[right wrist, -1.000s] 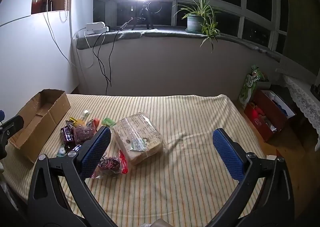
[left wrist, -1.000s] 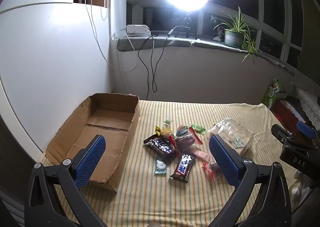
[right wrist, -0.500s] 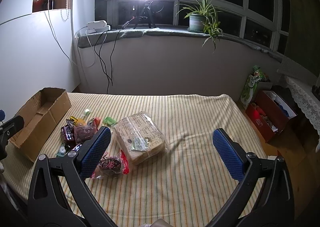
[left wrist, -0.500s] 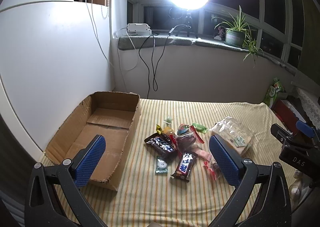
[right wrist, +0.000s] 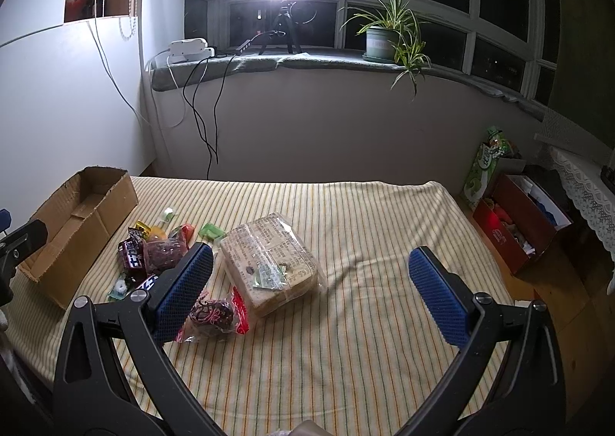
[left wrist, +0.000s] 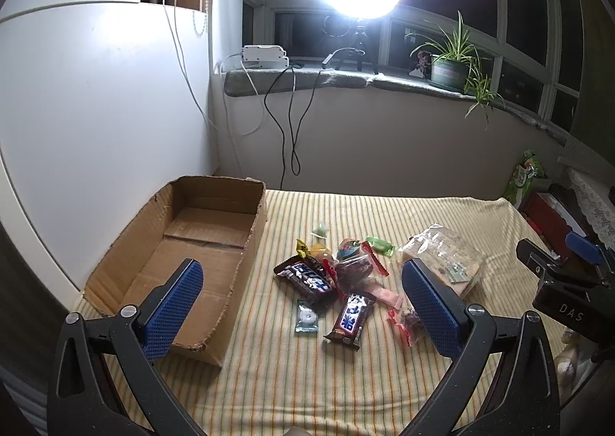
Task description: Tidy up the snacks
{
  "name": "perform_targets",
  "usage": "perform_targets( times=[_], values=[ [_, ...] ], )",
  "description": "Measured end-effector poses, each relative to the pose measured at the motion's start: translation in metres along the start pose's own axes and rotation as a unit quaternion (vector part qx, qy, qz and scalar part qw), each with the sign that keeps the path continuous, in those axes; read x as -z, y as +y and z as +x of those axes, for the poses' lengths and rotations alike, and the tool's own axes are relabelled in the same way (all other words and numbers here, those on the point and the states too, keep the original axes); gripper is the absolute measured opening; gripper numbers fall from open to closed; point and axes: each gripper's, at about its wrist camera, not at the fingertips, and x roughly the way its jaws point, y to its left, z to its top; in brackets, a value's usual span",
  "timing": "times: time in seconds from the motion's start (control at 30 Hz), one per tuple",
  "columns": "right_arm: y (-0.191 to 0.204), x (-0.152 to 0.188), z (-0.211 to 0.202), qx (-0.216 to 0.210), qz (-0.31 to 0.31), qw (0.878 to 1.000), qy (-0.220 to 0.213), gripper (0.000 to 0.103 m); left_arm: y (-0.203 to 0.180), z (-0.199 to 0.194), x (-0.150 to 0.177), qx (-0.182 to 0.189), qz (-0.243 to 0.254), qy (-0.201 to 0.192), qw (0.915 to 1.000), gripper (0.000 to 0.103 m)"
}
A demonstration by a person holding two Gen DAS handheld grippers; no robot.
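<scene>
1. Both grippers have barely shifted since a second ago; the view has crept slightly forward, and the snacks lie as before.
2. Cardboard box sits empty at the left of the striped cloth.
3. Left gripper hangs spread wide, holding nothing, above the chocolate bars.
4. Wrapped cake lies right of the pile.
5. Right gripper is likewise spread, empty.

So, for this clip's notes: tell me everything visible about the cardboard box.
The cardboard box is brown corrugated board, long, shallow and open-topped, with ragged, torn rims and no lid showing. Its floor shows flap seams and nothing inside. It sits flat on the striped cloth at the surface's left edge, next to the white wall, apart from the snack pile. Neither gripper touches it.
</scene>
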Motion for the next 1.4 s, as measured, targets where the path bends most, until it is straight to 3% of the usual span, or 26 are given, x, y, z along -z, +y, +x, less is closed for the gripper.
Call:
perform_targets(
  times=[1.4],
  values=[
    [-0.019,0.003,0.031,-0.021,0.007,0.999,0.025,0.103,-0.026,0.033,0.009,0.009,0.017,0.034,0.9992,0.103]
  ],
)
